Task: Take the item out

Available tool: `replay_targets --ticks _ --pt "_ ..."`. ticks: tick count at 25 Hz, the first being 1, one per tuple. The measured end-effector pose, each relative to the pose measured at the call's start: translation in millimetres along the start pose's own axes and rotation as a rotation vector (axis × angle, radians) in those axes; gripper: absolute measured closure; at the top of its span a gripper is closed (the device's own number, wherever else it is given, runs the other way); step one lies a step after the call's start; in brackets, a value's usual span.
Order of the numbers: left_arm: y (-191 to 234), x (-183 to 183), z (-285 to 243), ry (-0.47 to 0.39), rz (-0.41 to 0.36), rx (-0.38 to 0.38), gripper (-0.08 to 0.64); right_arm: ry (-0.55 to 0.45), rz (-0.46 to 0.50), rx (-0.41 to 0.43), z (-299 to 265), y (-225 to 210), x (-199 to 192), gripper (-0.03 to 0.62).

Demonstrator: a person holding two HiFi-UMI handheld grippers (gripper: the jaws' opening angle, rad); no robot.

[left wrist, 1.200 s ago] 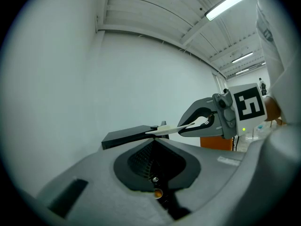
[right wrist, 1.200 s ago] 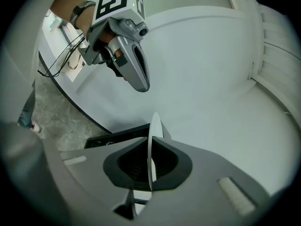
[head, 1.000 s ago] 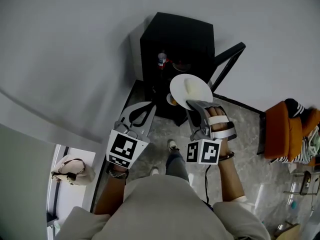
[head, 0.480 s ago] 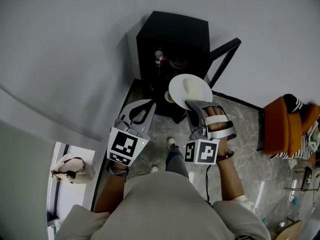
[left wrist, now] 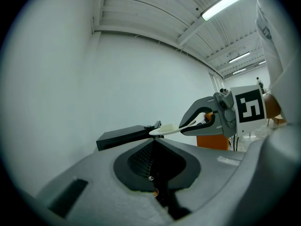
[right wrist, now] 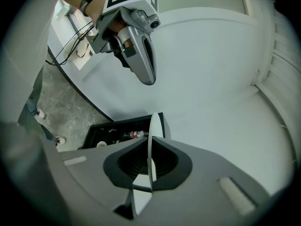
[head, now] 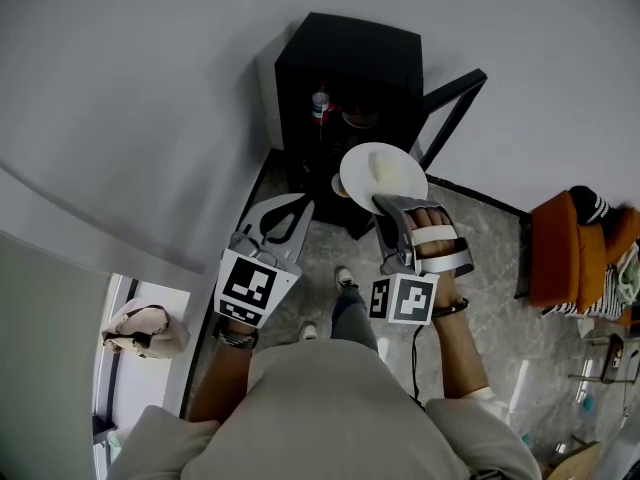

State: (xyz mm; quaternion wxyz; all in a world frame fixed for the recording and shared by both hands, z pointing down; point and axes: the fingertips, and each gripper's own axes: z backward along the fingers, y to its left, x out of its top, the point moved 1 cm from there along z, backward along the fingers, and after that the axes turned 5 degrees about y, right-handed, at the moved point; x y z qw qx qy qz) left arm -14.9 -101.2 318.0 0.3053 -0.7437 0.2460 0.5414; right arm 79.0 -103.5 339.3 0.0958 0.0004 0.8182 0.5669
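Plain white wall over a grey marbled floor, and against the wall a black cabinet [head: 350,63] with its door [head: 455,118] swung open to the right. Inside, dim and hard to read: a bottle [head: 320,103] with a red-and-white label, and beside it a dark rounded shape too shadowed to name. Lower down, a small pale cup [head: 341,186], half covered from the head view by the white plate [head: 383,173].

Out in front of the cabinet's opening and clear of its shelves, the plate, roughly level. Gripped at its near rim by the right gripper [head: 392,206], jaws pinching the rim from both faces. In the right gripper view, only the plate's thin edge showing, upright between the two pads. Something pale on the plate's top face, too faint to identify.

To the left, the left gripper [head: 298,208], jaws pressed together with nothing between them, pointing toward the cabinet and apart from the plate.

At the right edge, an orange chair [head: 560,253] cut off by the frame, with striped cloth [head: 600,303] draped low on it. At lower left, a beige bag [head: 145,333] beyond a pale partition. Below the grippers, a shoe [head: 345,286], partly hidden by a trouser leg.
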Motion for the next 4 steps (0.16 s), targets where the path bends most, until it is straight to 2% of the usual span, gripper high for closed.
replay_targets --ticks 4 --pt "-1.2 -1.0 -0.4 0.002 0.001 -0.002 0.563 0.004 0.004 -0.006 0.5 -0.7 -0.6 0.569"
